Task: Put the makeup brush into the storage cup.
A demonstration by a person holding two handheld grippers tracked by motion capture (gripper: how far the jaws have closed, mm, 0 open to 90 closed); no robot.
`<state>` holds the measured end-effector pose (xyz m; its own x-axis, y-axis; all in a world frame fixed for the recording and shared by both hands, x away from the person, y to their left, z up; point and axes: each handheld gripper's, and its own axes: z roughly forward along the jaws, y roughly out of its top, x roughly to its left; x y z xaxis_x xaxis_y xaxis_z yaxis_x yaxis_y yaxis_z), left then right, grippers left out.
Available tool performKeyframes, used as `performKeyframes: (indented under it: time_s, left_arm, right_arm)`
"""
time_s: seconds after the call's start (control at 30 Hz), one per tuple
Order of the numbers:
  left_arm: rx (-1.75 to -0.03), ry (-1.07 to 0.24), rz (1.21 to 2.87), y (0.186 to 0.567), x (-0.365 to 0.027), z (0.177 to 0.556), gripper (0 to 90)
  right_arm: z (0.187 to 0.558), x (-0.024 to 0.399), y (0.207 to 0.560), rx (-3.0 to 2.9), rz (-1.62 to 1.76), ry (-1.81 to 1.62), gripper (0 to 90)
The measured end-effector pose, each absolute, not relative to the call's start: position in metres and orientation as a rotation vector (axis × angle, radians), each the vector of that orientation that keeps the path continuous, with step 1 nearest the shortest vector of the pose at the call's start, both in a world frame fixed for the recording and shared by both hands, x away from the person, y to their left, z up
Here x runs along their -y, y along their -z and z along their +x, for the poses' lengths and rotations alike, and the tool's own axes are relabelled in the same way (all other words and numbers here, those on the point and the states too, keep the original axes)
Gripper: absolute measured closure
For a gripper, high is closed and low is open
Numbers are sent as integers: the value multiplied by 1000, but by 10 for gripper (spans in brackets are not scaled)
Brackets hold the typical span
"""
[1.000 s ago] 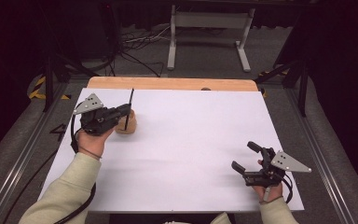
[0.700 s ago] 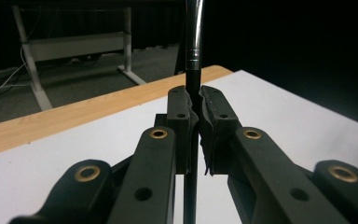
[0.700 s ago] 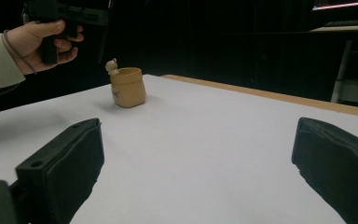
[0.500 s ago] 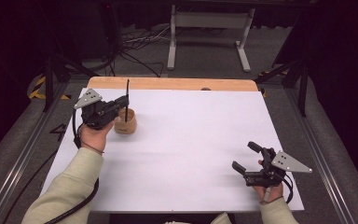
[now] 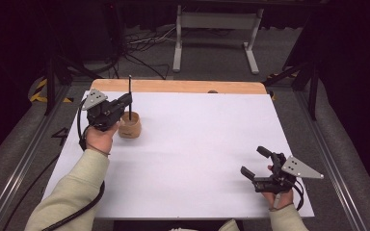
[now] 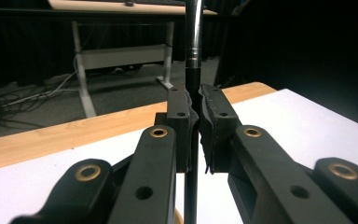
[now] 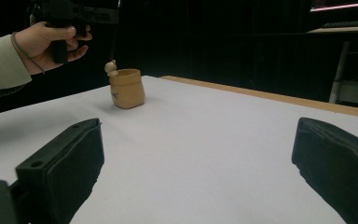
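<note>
So, left gripper (image 5: pixel 125 103): held above and just left of the wooden pot (image 5: pixel 129 128), jaws pinched on a thin dark rod (image 5: pixel 130 96) that stands upright
Rod: its lower end points down into the pot's mouth; whether it touches the bottom cannot be told; in the left gripper view the pads (image 6: pixel 182 126) press it from both sides, with a shiny metal stretch above them
Wooden pot: small, round, tan, upright on the white sheet (image 5: pixel 197 144), near the sheet's far left corner; a small pale knob (image 7: pixel 111 68) shows at its rim in the right gripper view
Pot's inside: hidden from these angles
Wooden table edge (image 5: pixel 173 86): a bare strip just behind the pot
Right gripper (image 5: pixel 255 166): well apart from the pot, at the near right of the sheet, jaws spread wide with nothing between them
Between pot and right gripper: bare white sheet
</note>
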<state>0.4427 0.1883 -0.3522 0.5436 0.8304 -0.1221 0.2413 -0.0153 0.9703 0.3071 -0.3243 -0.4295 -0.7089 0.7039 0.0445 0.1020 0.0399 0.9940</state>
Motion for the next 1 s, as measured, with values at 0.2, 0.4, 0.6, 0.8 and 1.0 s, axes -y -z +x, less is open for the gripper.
performKeyframes:
  time_s: [0.2,0.4,0.6,0.8,1.0]
  left_arm:
    - [-967,-669,1534,356,-186,444,826]
    - [-974,-719,1514,360,-186,446,826]
    - [-983,-702,1508,363,-186,449,826]
    - [-988,-670,1506,370,-189,454,824]
    - [-990,-658,1503,379,-191,458,824]
  right_arm:
    - [307,325,430,-1859,810,-1716,27]
    - [307,325,430,-1859,813,-1716,27]
    - [307,324,430,-1860,813,-1717,27]
    - [307,325,430,-1862,813,-1717,27]
    - [307,324,430,-1864,810,-1718,27]
